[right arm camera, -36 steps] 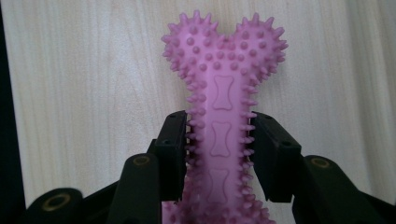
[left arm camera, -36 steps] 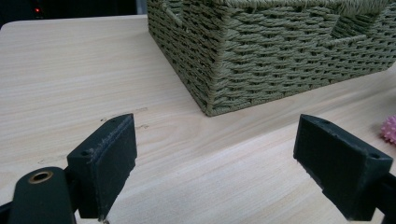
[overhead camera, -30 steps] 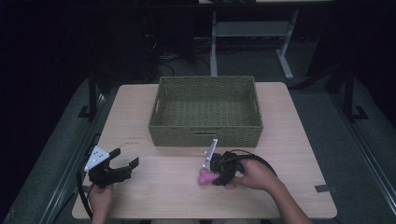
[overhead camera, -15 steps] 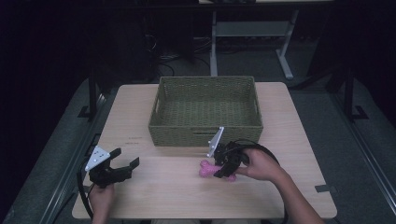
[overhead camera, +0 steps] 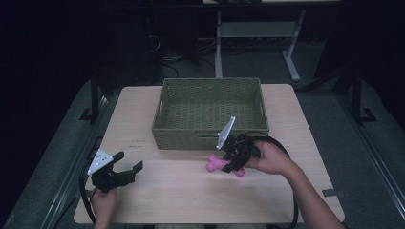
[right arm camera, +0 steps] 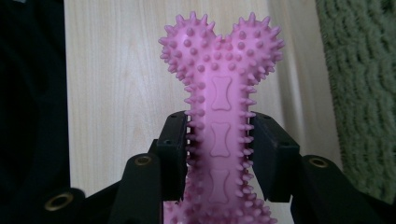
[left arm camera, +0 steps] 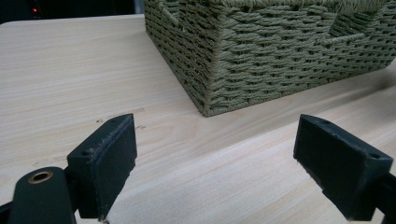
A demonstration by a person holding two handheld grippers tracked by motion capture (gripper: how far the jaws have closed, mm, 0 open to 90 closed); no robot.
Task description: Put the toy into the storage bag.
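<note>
Table [overhead camera: 181, 200]: pale wood top, standing on dark carpet; a grey metal stand [overhead camera: 253, 33] and loose cables lie on the floor beyond its far edge.

Basket [overhead camera: 210, 136]: green woven, rectangular, on the far half of the table. Inside nothing can be made out but its woven floor. In the left gripper view its near corner [left arm camera: 210, 88] rises just ahead of the jaws, with bare wood between.

Toy bone [overhead camera: 217, 163]: pink, spiked, with small bone shapes moulded along its shaft. Held by the right gripper [overhead camera: 232, 161], whose jaws are clamped on the shaft from both sides; in the right gripper view the knobbed end [right arm camera: 222, 51] stands clear above the jaws. It sits just in front of the basket's near wall, which stands between the toy and the basket's inside.

Left gripper [overhead camera: 126, 171]: near the table's front left corner, jaws wide apart, nothing between them, well apart from the toy.

Change from a second ago: the right gripper and toy have risen and drawn closer to the basket's near wall; the left gripper has kept its place.
</note>
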